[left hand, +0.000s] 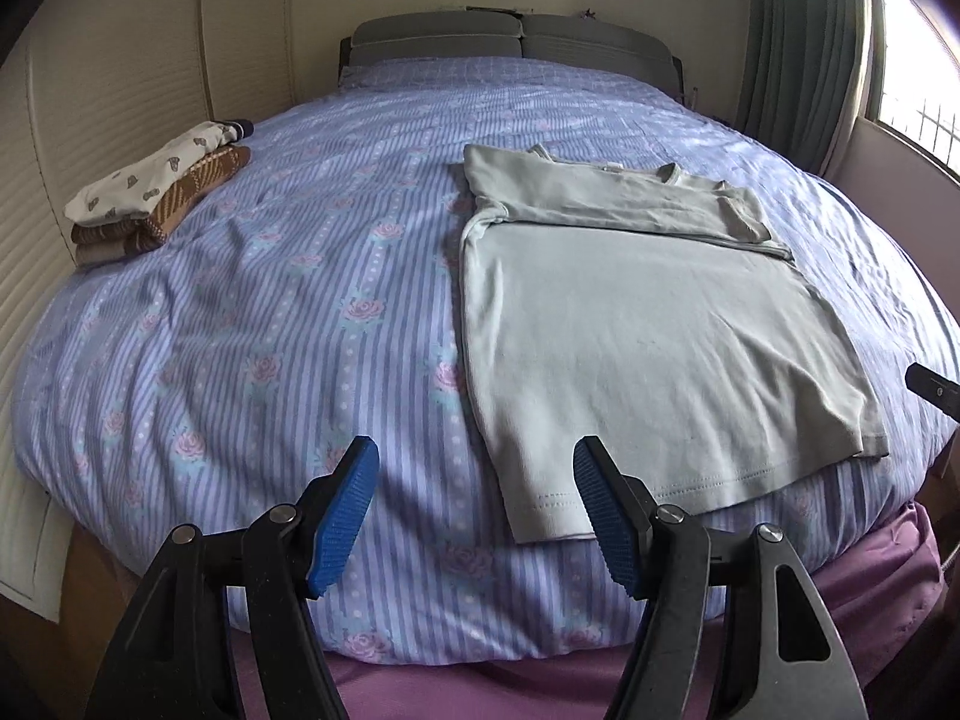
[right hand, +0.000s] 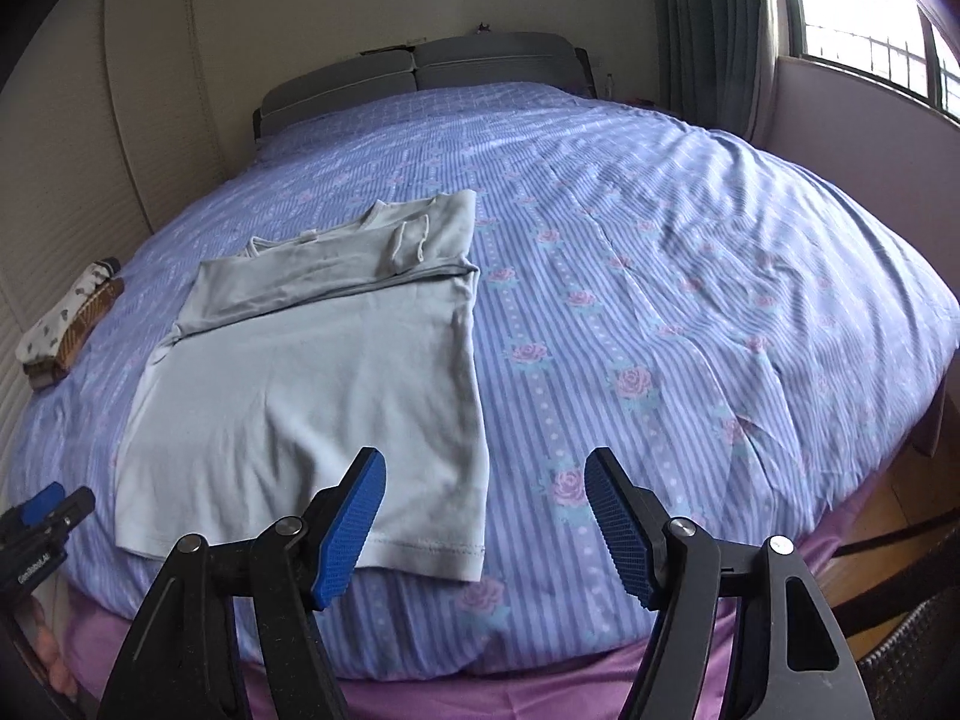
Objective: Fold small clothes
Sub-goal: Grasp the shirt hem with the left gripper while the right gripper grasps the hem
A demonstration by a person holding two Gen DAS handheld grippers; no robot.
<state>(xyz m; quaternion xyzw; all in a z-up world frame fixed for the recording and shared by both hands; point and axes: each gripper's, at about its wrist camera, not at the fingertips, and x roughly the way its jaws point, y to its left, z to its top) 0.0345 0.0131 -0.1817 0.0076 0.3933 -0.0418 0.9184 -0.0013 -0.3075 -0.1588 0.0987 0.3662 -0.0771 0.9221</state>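
At far left, against the wall: a stack of folded clothes, white printed piece on top, brown striped one beneath, resting on the bedspread of blue stripes and pink roses.

Next, low in the left wrist view: the left gripper, jaws held moderately wide, nothing between the blue pads, nothing touched. Hovering over the near edge of the bed, its right-hand pad just above the near left corner of the shirt's hem, clear of the cloth.

Centre: a pale grey-green T-shirt lying flat on the bedspread, sleeves and upper part folded across the chest into a band, hem toward the near edge. Neckline pointing toward the grey headboard.

Further right: the right gripper, jaws likewise moderately wide, empty, no contact with anything. Left-hand pad over the near right corner of the hem, right-hand pad over bare bedspread. Only a black tip of it visible at the right edge of the left wrist view.

Far right: green curtain and bright window. Below the bedspread's near edge, a purple sheet.
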